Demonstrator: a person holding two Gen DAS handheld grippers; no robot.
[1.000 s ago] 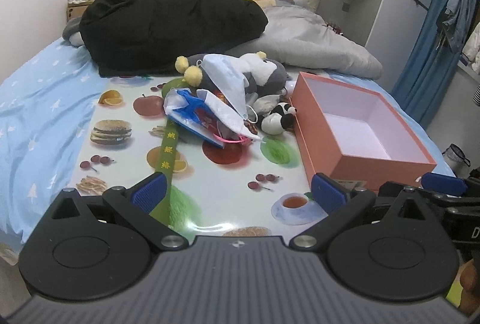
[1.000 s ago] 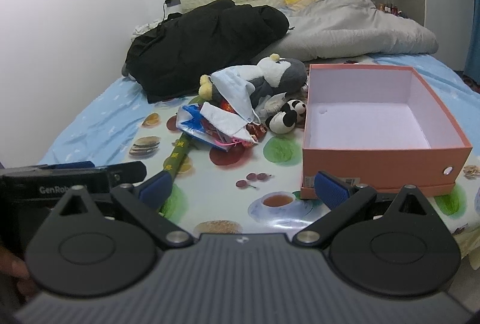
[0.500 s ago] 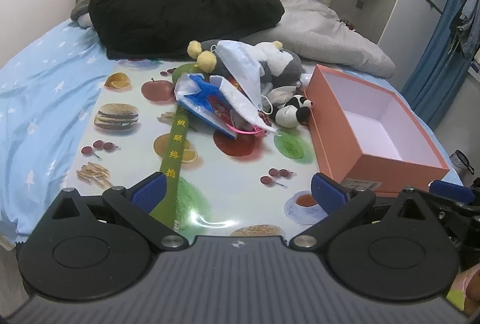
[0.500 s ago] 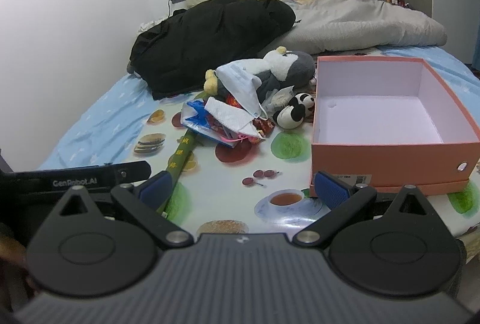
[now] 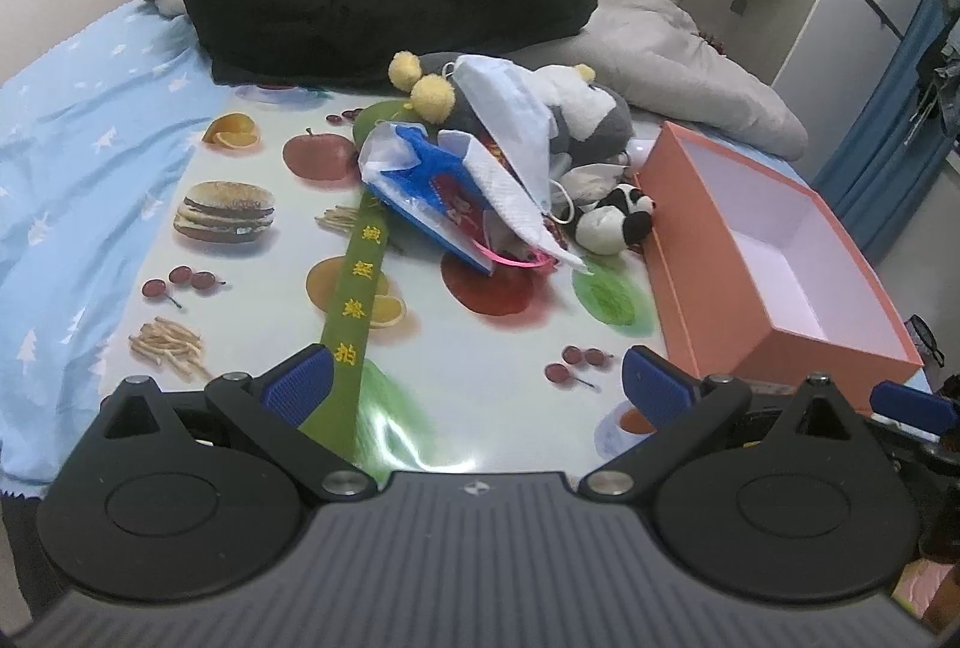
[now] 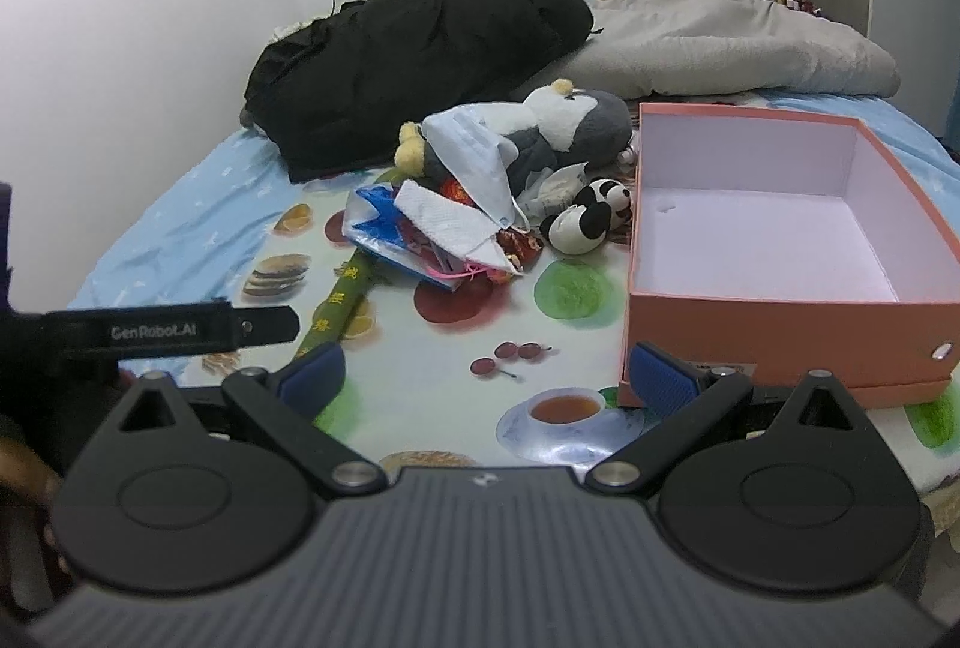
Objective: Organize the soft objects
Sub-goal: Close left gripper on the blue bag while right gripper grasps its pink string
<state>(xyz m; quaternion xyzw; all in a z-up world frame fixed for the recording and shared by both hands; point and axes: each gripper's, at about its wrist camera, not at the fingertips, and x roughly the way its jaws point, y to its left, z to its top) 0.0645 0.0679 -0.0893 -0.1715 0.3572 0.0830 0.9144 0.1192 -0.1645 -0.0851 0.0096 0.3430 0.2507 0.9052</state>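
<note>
**Both claws spread wide before a heap of soft things**

The left gripper (image 5: 477, 387) and the right gripper (image 6: 486, 375) hover low over the printed mat (image 5: 252, 288), jaws wide apart and holding nothing. The pile lies mid-mat: a grey plush (image 6: 576, 120) at the back, a blue face mask (image 5: 510, 120) draped over it, a white cloth (image 6: 444, 222) on a blue plastic bag (image 5: 414, 174), and a small panda toy (image 6: 585, 222) just beside the orange box (image 6: 780, 306), whose inside is bare. A green strip (image 5: 354, 300) runs from the pile towards the left claw
</note>
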